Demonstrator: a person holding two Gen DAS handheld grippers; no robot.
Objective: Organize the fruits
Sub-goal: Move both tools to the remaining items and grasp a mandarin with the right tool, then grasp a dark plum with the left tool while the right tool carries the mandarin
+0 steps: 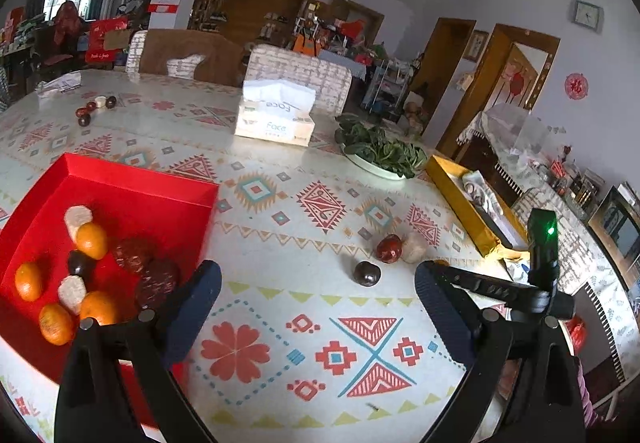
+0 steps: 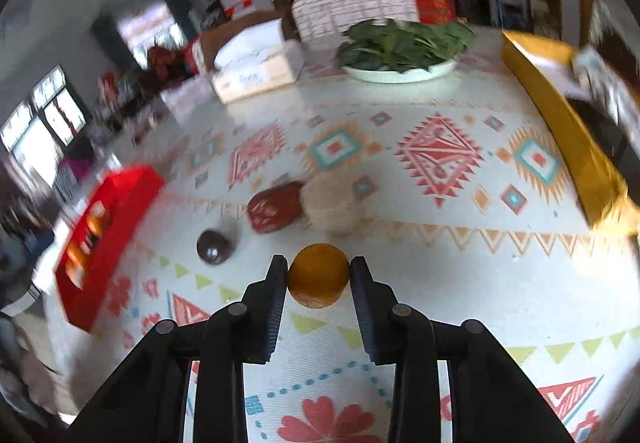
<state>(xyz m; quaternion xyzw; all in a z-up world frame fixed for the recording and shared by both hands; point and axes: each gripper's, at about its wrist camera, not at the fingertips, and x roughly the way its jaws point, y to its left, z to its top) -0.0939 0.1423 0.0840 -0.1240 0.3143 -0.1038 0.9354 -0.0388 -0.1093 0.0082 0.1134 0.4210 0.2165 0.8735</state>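
At the left of the patterned table (image 1: 280,147) stands the red tray (image 1: 132,183), holding several oranges (image 1: 92,241), pale round pieces, dark fruits and two dark red discs. The left gripper (image 1: 318,289) hangs just beside the tray's right wall with its jaws spread wide and nothing between them; its left finger overlaps the tray's near corner in the left wrist view. Further right, loose on the cloth, lie a dark round fruit (image 1: 367,273), a red date (image 1: 389,248) and a pale round piece (image 1: 414,247), the last two touching. In the right wrist view the right gripper (image 2: 319,275) is closed on an orange (image 2: 319,275), both pads pressing its sides near the fingertips, close to those three loose fruits. Beyond sit a tissue box (image 1: 276,119), a plate of greens (image 1: 380,153) and, at the far right, a yellow box (image 1: 464,203).
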